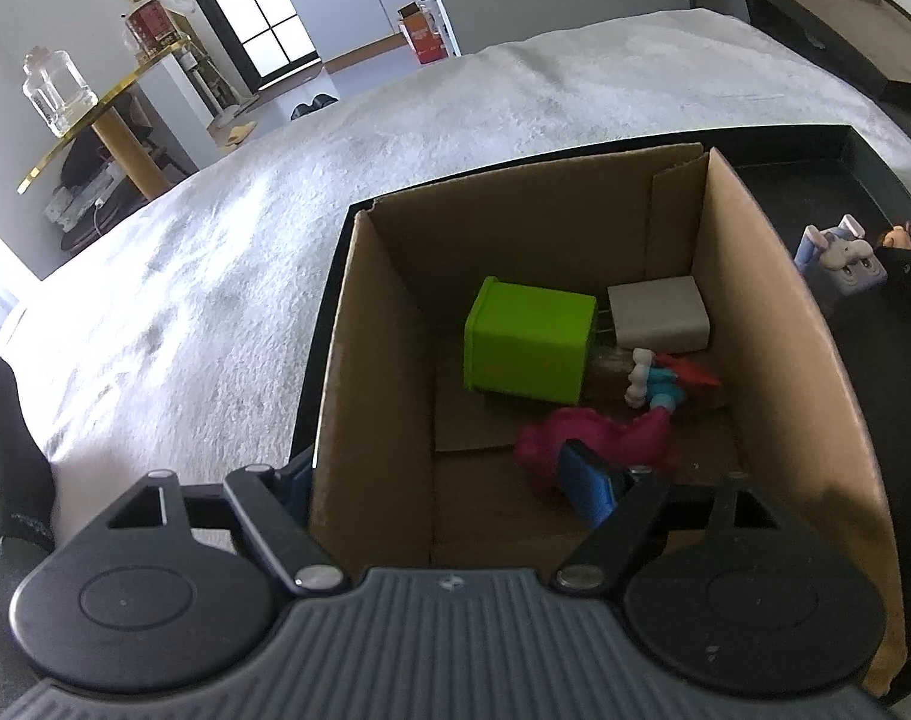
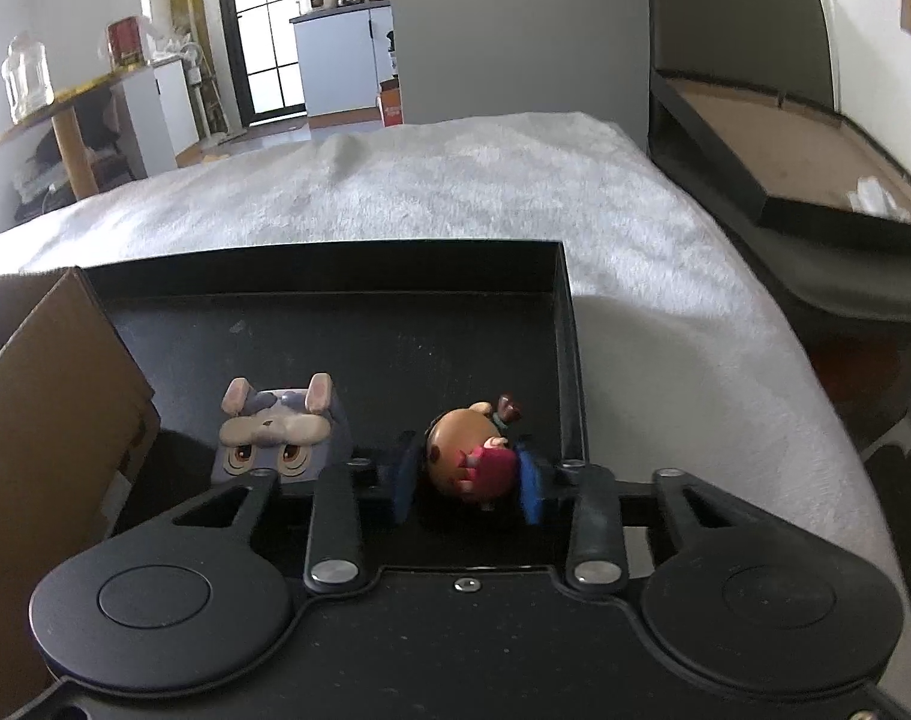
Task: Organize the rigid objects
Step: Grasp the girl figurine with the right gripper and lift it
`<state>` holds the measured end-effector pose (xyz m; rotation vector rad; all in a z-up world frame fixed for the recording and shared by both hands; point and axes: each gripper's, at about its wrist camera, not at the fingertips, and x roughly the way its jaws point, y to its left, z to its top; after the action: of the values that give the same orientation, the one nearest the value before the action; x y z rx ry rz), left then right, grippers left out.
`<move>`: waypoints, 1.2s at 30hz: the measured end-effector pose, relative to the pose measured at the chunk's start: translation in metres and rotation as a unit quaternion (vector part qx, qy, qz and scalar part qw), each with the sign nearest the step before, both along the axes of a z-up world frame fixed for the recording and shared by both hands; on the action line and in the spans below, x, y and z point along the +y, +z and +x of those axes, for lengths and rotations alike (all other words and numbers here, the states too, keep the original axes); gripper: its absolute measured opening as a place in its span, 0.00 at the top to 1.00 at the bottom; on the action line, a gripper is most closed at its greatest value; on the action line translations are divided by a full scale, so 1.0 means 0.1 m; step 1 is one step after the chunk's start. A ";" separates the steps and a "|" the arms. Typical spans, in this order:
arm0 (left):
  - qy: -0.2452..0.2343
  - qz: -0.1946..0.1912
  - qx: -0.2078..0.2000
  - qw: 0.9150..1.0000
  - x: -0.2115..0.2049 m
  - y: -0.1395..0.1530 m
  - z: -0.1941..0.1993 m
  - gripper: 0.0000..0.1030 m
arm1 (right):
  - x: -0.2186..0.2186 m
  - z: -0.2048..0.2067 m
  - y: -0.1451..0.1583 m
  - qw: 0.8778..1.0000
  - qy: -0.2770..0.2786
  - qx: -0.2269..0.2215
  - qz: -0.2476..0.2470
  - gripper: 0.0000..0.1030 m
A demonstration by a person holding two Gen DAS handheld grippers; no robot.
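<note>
- Left wrist view: a white fuzzy bed cover (image 1: 431,138) spreads under everything, and on it lies a shallow black tray (image 1: 857,168).
- A brown cardboard box (image 1: 773,324) stands in the left part of the tray, open at the top.
- On the box floor a lime green block (image 1: 524,342) lies on its side, with a white charger (image 1: 659,312) just beside it against the far right corner.
- Nearer the camera lie a small red, white and blue figure (image 1: 659,381) and a magenta toy (image 1: 599,441).
- The left gripper (image 1: 449,480) hangs over the near edge of the box with its jaws spread wide; one blue pad (image 1: 590,480) sits in front of the magenta toy, perhaps touching it, though the blur leaves that unsure.
- Right wrist view: a grey rabbit-face cube (image 2: 278,435) stands on the tray floor, right of the box wall.
- The right gripper (image 2: 470,480) has its jaws pinching a round-headed doll (image 2: 467,450) with a red body, low over the tray near its right rim.
</note>
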<state>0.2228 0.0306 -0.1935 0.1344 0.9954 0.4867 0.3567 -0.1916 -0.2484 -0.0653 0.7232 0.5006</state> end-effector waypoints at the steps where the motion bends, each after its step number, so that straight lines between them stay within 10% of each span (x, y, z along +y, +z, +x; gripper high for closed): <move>1: 0.000 0.001 0.002 1.000 0.01 0.00 0.00 0.22 | 0.00 0.00 0.00 1.000 0.000 0.000 0.001 0.69; 36: -0.002 -0.052 -0.059 0.997 0.07 0.12 -0.19 0.24 | -0.06 -0.38 0.63 1.000 -0.016 -0.019 -0.004 0.69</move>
<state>0.2035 0.0380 -0.1820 0.0150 0.9028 0.4330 0.3185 -0.1972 -0.1851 -0.0699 0.6887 0.4648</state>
